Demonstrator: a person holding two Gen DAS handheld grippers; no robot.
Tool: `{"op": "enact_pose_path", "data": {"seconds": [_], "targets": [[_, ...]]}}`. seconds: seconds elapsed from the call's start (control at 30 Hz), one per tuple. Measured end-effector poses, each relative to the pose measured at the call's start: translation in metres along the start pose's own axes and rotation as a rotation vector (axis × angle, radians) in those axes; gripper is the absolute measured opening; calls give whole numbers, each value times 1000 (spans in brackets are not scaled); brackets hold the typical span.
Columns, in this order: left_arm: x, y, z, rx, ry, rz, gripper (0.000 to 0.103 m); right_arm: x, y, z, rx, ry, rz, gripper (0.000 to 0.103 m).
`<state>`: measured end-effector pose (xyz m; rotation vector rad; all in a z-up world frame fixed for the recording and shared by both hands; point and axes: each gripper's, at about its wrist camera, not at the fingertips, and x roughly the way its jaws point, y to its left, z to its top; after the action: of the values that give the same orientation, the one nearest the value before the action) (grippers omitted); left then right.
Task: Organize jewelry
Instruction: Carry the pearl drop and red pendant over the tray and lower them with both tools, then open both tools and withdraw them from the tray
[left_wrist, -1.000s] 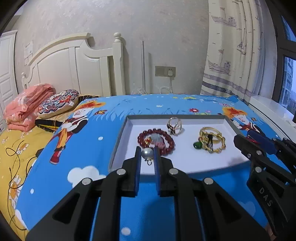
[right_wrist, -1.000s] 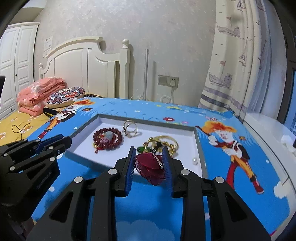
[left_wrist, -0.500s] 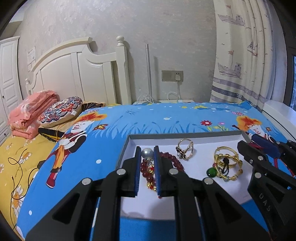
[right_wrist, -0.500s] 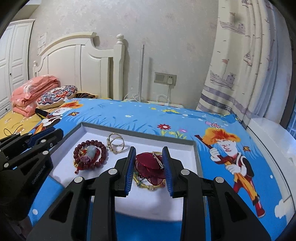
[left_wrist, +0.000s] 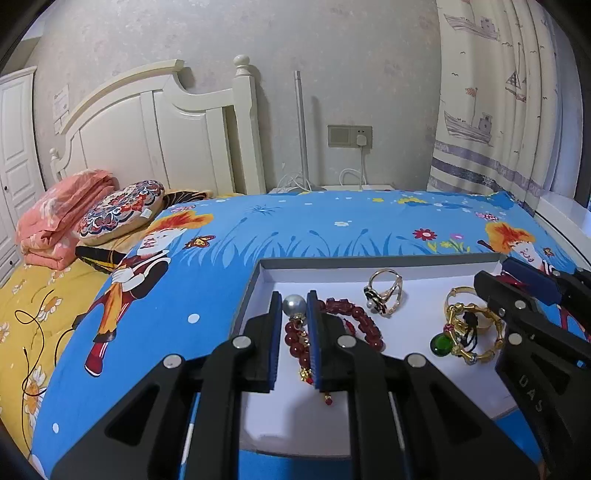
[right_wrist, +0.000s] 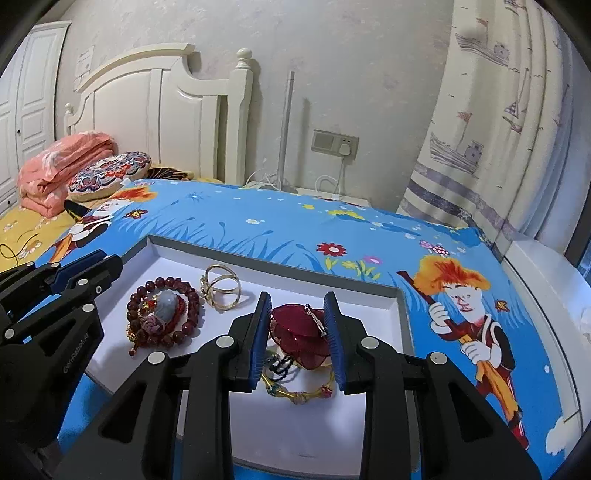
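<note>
We work over a bed (left_wrist: 295, 229) spread with a bright blue cartoon sheet, its white headboard (left_wrist: 159, 136) against a pale wall at the far left and a ship-print curtain (right_wrist: 480, 122) at the far right. A folded pink blanket (left_wrist: 62, 214) and a patterned cushion (left_wrist: 122, 210) lie at the far left, well apart from the work.

On the sheet rests a shallow white tray (left_wrist: 332, 263), the place where we judge the jewelry is being gathered; its raised rim would keep small pieces from rolling into the bedding.

Inside it, a red bead bracelet (right_wrist: 162, 314) lies at the left, a gold bangle (left_wrist: 472, 332) with a green stone at the right, and a gold ring (left_wrist: 384, 291) toward the far side between them.

Our right gripper (right_wrist: 297, 332) is closed to a middling gap on a dark red brooch (right_wrist: 299, 328), held above the bangle. Our left gripper (left_wrist: 293, 328) is narrowed on a grey pearl earring (left_wrist: 294, 305), pinched near the fingertips, probably so that so small a piece stays in sight, above the bracelet.

Both pieces hang over the tray; we judge each needs a bare patch of tray floor before release.
</note>
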<state>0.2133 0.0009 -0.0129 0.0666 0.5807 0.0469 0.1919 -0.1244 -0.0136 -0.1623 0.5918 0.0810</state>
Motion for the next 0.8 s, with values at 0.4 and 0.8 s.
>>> {"op": "enact_pose_path", "data": {"seconds": [0.4,0.8], "targets": [[-8,11,-1,-55,9,-32,33,-9,-2,-1,23,-29,45,45],[-72,11,-11,-64,-93,-30,84,-50,-18,-12,113,-59,-6,59]]}}
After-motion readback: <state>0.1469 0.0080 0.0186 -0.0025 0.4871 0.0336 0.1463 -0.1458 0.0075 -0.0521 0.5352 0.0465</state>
